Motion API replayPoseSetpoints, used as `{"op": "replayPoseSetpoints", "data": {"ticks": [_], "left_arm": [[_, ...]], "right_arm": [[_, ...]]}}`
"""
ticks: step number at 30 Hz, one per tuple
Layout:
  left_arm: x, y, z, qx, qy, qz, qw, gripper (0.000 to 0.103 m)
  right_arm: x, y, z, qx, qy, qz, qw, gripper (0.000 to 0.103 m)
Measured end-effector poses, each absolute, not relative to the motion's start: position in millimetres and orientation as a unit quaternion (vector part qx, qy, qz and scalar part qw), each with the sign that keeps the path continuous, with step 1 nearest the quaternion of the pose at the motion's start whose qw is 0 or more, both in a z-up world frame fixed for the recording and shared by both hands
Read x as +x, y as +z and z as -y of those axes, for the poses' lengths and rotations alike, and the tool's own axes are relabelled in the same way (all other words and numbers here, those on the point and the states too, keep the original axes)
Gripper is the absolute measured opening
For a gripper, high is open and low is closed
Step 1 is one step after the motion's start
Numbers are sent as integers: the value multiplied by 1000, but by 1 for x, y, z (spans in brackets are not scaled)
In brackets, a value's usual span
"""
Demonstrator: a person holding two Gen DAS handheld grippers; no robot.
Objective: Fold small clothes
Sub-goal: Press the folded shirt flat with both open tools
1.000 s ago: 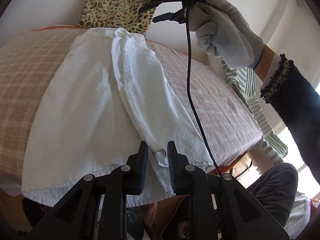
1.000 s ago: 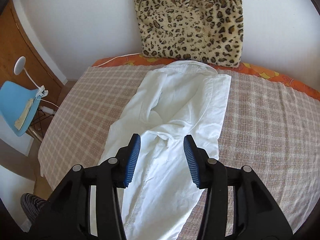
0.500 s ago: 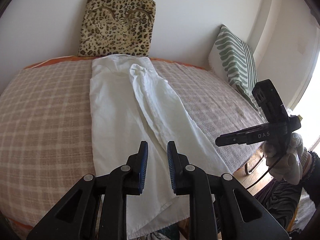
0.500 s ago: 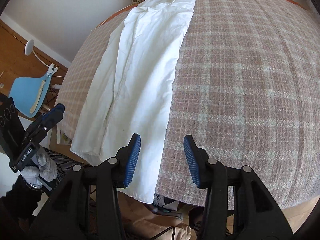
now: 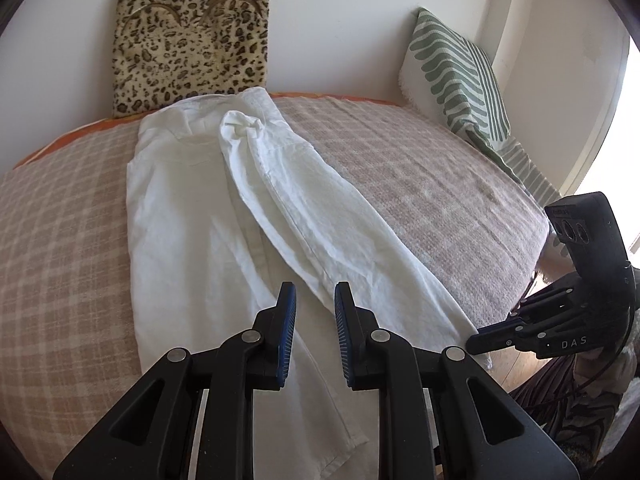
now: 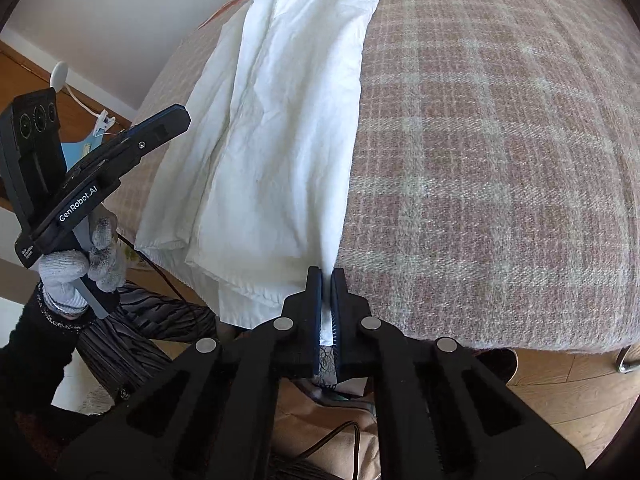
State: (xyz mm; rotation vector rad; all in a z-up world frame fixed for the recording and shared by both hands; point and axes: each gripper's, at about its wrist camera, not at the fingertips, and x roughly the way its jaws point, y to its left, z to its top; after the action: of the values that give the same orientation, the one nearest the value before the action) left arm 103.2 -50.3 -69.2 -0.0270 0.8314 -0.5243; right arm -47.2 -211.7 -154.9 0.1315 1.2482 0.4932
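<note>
The right gripper (image 6: 327, 280) is closing its jaws on the near right corner of the white garment (image 6: 280, 128), at the near edge of the bed (image 6: 500, 160); a thin fold of white cloth stands pinched between the blue pads. The left gripper (image 5: 315, 304) has its jaws a little apart with nothing between them, hovering over the garment's near end, close to the bed's near edge. The garment lies lengthwise on the checked bed cover, from the near edge to the far edge, its sides folded in over the middle. A gloved hand (image 6: 80, 268) holds the left gripper off the bed's near left corner. At the far edge a leopard-print cushion (image 5: 192, 36) leans on the wall; a green striped cushion (image 5: 456, 80) sits at the far right corner.
</note>
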Motion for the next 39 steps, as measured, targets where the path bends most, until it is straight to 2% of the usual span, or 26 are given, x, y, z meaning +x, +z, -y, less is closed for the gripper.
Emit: {"op": "replayPoseSetpoints", "data": {"ticks": [2, 4, 7, 13, 17, 23, 31, 34, 39], "left_arm": [[102, -68, 50, -11, -250, -398, 883, 18], [99, -65, 49, -7, -252, -393, 885, 18], [92, -60, 51, -1, -260, -384, 886, 18], [81, -56, 78, 18, -311, -369, 876, 18], [81, -68, 94, 22, -332, -383, 862, 18], [82, -87, 104, 23, -350, -409, 842, 18], [80, -102, 108, 34, -371, -433, 821, 18], [75, -106, 105, 37, -371, -436, 820, 18], [64, -101, 99, 36, -382, -429, 818, 18]], "right_arm": [[-44, -150, 212, 57, 228, -579, 781, 10], [-45, -140, 211, 35, 226, -574, 786, 20], [-43, -113, 215, 15, 234, -542, 807, 24], [5, -53, 209, 3, 246, -435, 866, 25], [60, -41, 179, -31, 265, -402, 876, 25], [148, -58, 123, -106, 289, -430, 849, 25], [224, -122, 62, -185, 280, -490, 804, 25], [240, -136, 58, -182, 271, -500, 802, 25], [239, -126, 69, -151, 260, -504, 810, 25]]}}
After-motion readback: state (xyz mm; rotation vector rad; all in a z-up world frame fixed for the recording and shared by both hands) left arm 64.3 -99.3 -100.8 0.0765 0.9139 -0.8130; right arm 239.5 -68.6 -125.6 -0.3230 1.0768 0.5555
